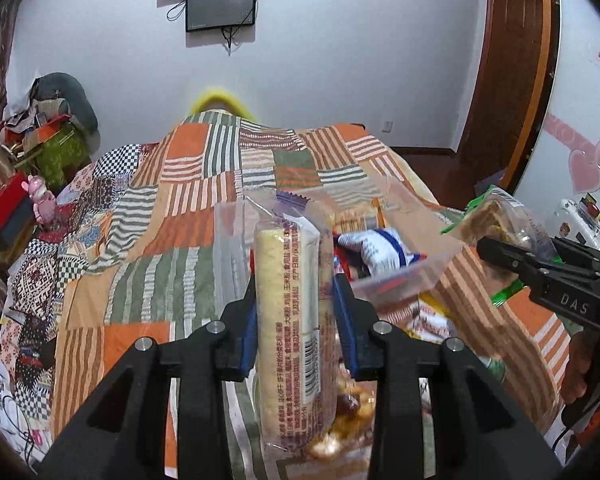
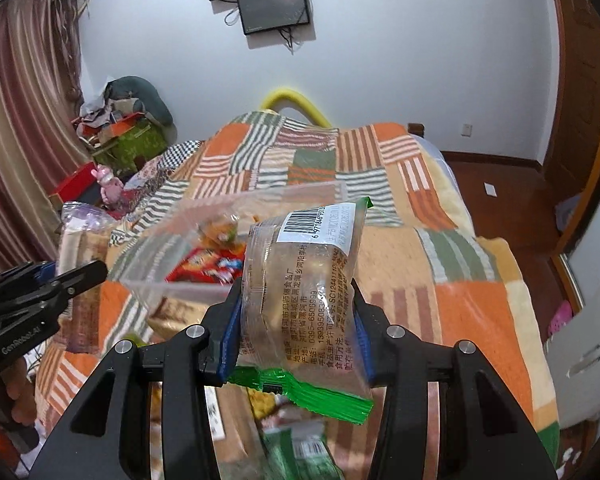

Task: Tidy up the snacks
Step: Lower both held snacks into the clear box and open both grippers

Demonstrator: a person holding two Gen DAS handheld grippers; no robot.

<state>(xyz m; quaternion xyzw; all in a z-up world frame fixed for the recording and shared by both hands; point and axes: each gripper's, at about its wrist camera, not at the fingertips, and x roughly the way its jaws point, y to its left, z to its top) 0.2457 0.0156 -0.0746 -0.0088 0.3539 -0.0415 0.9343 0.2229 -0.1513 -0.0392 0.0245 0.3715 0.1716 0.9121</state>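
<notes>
My left gripper [image 1: 295,300] is shut on a long wrapped roll cake [image 1: 288,320] with a clear, purple-printed wrapper, held upright above the patchwork bedspread [image 1: 148,248]. My right gripper [image 2: 297,312] is shut on a clear pastry packet with green ends [image 2: 300,280], barcode at the top. A clear plastic box [image 2: 188,248] holding red and blue-white snack packs stands on the bed just beyond both grippers. In the left wrist view the right gripper [image 1: 512,252] with its packet [image 1: 496,220] shows at the right. In the right wrist view the left gripper [image 2: 60,280] shows at the left edge.
More loose snack packs [image 2: 292,440] lie on the bed below the grippers. A cluttered pile with a green box [image 1: 60,152] and a pink toy [image 1: 42,200] stands left of the bed. A wooden door [image 1: 508,60] and wood floor lie to the right. Screens [image 1: 220,4] hang on the far wall.
</notes>
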